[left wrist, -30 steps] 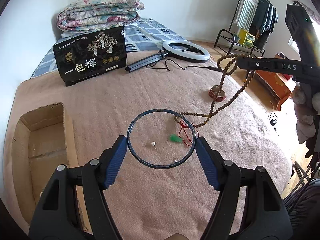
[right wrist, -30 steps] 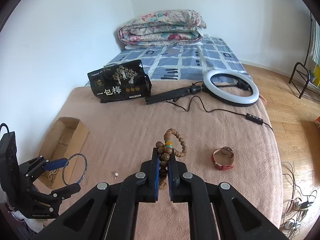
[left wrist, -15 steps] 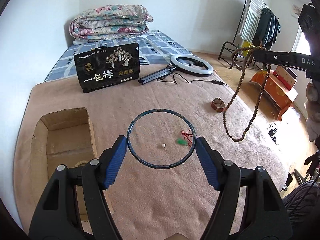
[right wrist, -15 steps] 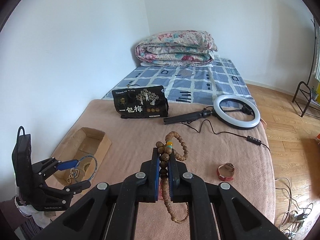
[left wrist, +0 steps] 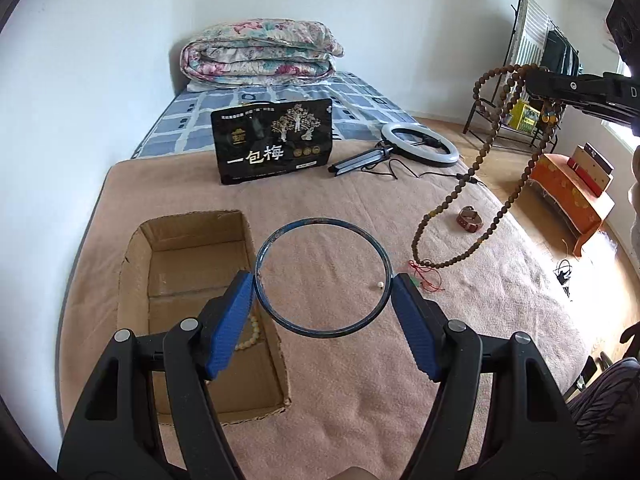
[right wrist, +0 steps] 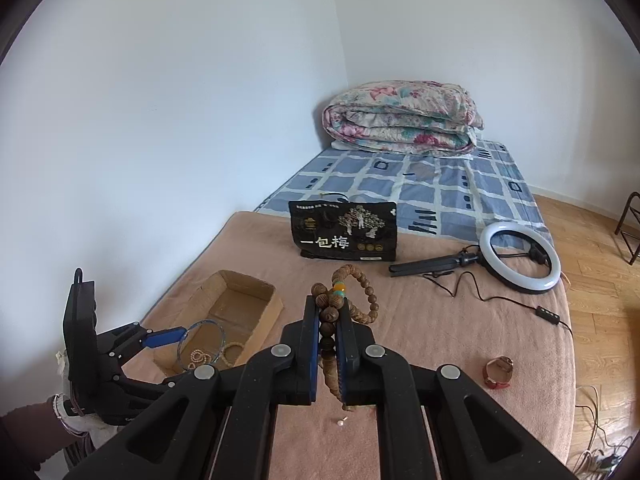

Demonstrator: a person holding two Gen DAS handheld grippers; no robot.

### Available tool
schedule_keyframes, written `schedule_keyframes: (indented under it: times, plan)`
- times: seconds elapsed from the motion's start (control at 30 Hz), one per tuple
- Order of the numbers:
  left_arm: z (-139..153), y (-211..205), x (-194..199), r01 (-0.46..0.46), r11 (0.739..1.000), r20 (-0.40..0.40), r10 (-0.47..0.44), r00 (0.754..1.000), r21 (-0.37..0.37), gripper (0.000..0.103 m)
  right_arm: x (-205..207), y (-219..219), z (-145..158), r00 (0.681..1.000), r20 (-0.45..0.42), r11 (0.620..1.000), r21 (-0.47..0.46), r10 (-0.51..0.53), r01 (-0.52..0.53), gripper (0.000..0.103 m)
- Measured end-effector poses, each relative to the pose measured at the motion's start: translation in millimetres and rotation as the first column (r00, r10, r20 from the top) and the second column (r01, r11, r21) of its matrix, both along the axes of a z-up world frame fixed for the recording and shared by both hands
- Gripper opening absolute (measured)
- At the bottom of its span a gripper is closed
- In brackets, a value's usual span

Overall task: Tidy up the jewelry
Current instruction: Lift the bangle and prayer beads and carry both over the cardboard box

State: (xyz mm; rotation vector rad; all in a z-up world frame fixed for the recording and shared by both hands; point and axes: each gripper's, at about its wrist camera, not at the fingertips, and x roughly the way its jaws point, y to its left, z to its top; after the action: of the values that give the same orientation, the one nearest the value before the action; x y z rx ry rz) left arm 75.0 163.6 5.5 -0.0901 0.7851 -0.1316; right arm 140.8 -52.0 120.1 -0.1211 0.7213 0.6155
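Bed (left wrist: 360,420), covered by a tan blanket, carries all items. A folded floral quilt (left wrist: 260,54) lies at its far end on a blue checked sheet.

Open cardboard box (left wrist: 192,304) sits at the left edge of the blanket; pale bead bracelets (right wrist: 218,354) lie inside it.

Black printed bag (left wrist: 274,146) stands upright beyond the box. Ring light (left wrist: 420,146) on a folded tripod lies to its right.

Left tool (left wrist: 323,294): blue pads pressed against opposite sides of a dark blue bangle (left wrist: 323,278), gripping it above the blanket just right of the box.

Right tool (right wrist: 328,330): jaws closed on a long wooden bead necklace (left wrist: 472,184). Loops hang free in the air from the pads, lowest beads above the blanket.

Red-strapped wristwatch (left wrist: 469,219) rests on the blanket toward the right edge.

Red cord with a green piece (left wrist: 426,280) lies below the necklace's lowest loop.

Small white bead (left wrist: 380,285) lies on the blanket beside the cord.
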Motion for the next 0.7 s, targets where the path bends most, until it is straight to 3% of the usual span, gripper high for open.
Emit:
schedule_keyframes:
  times: [0.37,0.7]
  plan:
    - [-6,59,-20,-0.096,0.995,-0.008,0.096,0.995,0.011,0.072,-3,76,7,0.993,0.018,0.993,0.013,0.115,-0.115,0.005]
    - [-29,87,-25,-0.138,0.990,-0.044,0.138,0.989,0.004,0.072,9,139,-7,0.984,-0.001,0.984,0.012,0.181,-0.181,0.005]
